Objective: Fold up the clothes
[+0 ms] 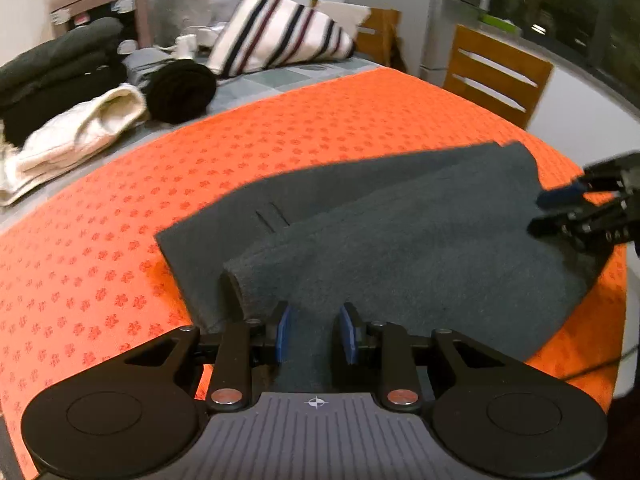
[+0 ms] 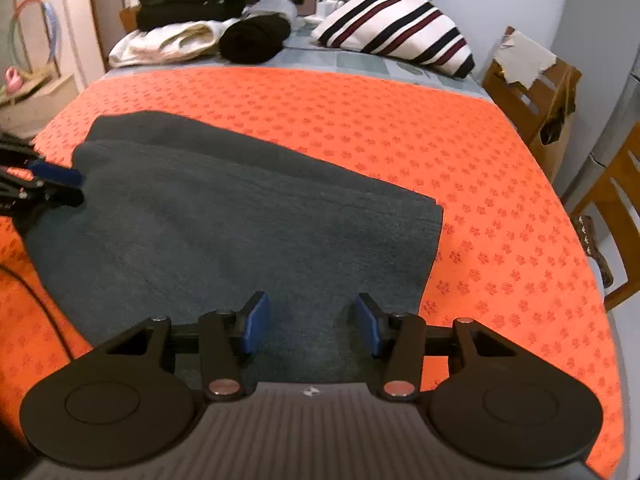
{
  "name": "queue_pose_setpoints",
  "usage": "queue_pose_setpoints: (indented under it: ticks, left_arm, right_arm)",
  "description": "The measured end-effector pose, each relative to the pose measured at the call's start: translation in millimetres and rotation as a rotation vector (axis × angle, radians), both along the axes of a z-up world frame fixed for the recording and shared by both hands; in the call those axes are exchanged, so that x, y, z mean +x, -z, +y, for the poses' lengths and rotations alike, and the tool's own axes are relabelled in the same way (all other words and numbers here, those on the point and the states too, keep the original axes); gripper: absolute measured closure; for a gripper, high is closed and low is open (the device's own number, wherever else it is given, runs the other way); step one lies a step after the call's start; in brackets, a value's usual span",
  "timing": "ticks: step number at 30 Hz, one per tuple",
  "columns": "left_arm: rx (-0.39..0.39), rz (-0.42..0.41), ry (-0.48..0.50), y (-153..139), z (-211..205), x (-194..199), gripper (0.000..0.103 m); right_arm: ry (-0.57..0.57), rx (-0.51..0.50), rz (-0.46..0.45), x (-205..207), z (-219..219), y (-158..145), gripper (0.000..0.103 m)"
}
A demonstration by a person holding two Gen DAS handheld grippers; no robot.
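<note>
Lying under both hand-held grippers, left (image 1: pixel 314 334), right (image 2: pixel 312 324), grey garment (image 2: pixel 224 232)

Orange patterned cloth (image 2: pixel 360 128) covers near part of table, grey checked cover (image 2: pixel 360 60) showing past it. Striped cushion (image 2: pixel 400 28) propped at far end. 2 wooden chairs (image 1: pixel 496 76) on one side, paper bag (image 2: pixel 556 132) hanging on one. Hoops (image 2: pixel 32 36) by wall, pretty blurry.

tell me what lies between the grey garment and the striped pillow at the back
Only bare orange cloth, then a strip of grey-blue checked table cover under the striped pillow. The right wrist view shows this best, beyond the grey garment.
</note>
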State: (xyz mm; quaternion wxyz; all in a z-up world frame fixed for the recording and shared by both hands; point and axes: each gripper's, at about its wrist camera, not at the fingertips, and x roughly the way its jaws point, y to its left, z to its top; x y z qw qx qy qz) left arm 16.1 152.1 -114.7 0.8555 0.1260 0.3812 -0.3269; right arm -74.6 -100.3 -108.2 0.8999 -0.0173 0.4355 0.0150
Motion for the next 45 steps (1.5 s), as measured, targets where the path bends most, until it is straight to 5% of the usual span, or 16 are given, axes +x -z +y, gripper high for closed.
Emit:
queue_pose_setpoints:
  ticks: [2,4,10,16,23,26,28,30,33,45]
  left_arm:
    - [-0.032,-0.040,-0.022,-10,3,-1,0.067]
    - [-0.072,-0.113,-0.060,-25,11,4,0.045]
    - [-0.033,-0.150,-0.167,-20,25,50,0.039]
    - [-0.100,0.022,-0.255,4,36,92,0.037]
    - [-0.193,0.178,-0.283,28,35,112,0.038]
    - [-0.209,0.171,-0.319,30,41,110,0.056]
    - [-0.226,0.162,-0.346,30,47,108,0.080]
    - [-0.259,0.168,-0.358,27,56,105,0.082]
    - [-0.245,0.142,-0.367,23,59,96,0.084]
    - [-0.274,0.200,-0.435,4,100,24,0.084]
  right_arm:
    - [0.014,0.005,-0.016,-2,1,-6,0.049]
    - [0.060,0.036,-0.055,-13,-5,-20,0.048]
    - [0.386,0.263,-0.092,-70,-40,-34,0.032]
    - [0.656,0.607,-0.040,-122,-59,2,0.032]
    - [0.737,0.891,-0.079,-128,-59,43,0.032]
    - [0.769,0.978,-0.080,-118,-63,56,0.038]
    - [0.792,0.993,-0.084,-114,-64,60,0.049]
    - [0.795,0.979,-0.097,-111,-63,58,0.064]
    - [0.763,0.916,-0.113,-101,-61,47,0.073]
    - [0.498,0.743,-0.009,10,-116,18,0.076]
